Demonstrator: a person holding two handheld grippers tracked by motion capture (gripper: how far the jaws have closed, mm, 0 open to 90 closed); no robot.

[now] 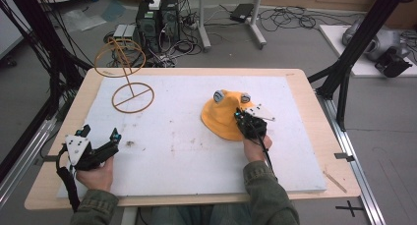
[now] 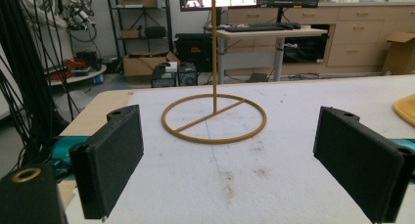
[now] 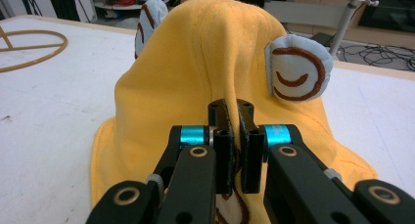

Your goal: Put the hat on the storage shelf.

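The high view looked forward and down on the white table (image 1: 196, 151). The left gripper view faced the wire stand (image 2: 214, 119) from low. The right gripper view sat very near the yellow hat (image 3: 195, 62); both gripper views shared that stand.

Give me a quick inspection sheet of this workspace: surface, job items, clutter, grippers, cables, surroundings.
Surface: white board on a wooden table; some dark smudges.
Job's things: yellow hat with two pale blue ears, lying at the right; wire hat stand upright at the far left, nothing on it.
Clutter: nothing seen on the board beyond the smudges.
Grippers: right gripper shut on a fold of the hat's fabric; left gripper open, holding nothing, aimed at the stand.
Cables: one trails from each gripper along the forearm; loose bundles on the floor beyond the table.
Surroundings: computer towers, desks, black frame posts.
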